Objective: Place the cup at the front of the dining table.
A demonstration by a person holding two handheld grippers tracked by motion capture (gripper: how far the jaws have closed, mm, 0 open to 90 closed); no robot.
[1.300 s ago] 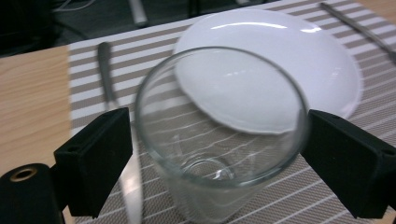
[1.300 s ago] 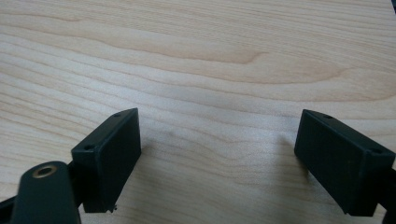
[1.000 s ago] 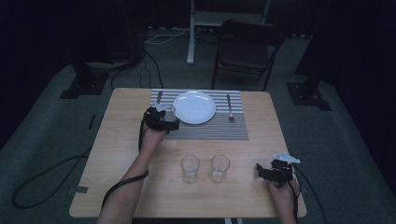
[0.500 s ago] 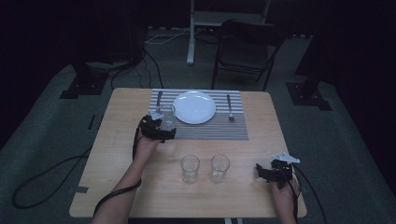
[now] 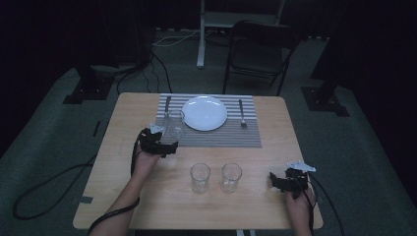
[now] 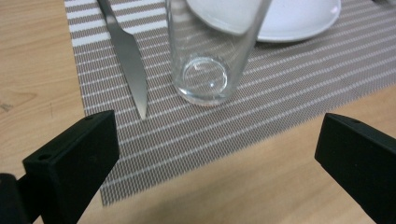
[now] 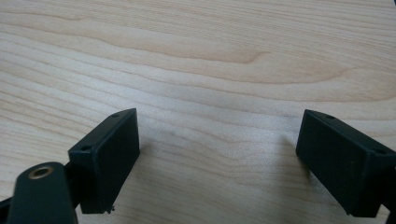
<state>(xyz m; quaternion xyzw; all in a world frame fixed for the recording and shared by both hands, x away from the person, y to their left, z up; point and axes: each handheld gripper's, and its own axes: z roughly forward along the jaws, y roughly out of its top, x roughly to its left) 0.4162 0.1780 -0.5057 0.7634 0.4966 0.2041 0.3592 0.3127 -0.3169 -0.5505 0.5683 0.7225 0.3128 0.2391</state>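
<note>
left gripper (image 6: pixel 217 149): jaws spread wide, empty, seen in the lower corners of the left gripper view. in the high view the left gripper (image 5: pixel 158 142) sits left of centre, just short of the placemat's lower left corner.

directly ahead of the open jaws, in the upper centre of the left gripper view, stands an upright glass (image 6: pixel 210 51) on the striped placemat (image 6: pixel 261 107). it is apart from both jaws. a knife (image 6: pixel 126 56) lies just beside it at upper left; a white plate (image 6: pixel 299 21) sits behind it at upper right.

handling estimate: the glass is rigid, smooth, likely slippery and breakable. it looks empty, so probably light. grip the straight wall at mid height, one jaw on each side, with moderate force; avoid the rim.

right gripper (image 7: pixel 217 158): jaws also wide apart, empty, over bare wooden table (image 7: pixel 210 56). in the high view the right gripper (image 5: pixel 290 181) rests at lower right.

two more glasses (image 5: pixel 200 177) (image 5: pixel 231 176) stand at lower centre of the high view, between the grippers. a fork (image 5: pixel 241 113) lies on the mat, right of the plate.
</note>
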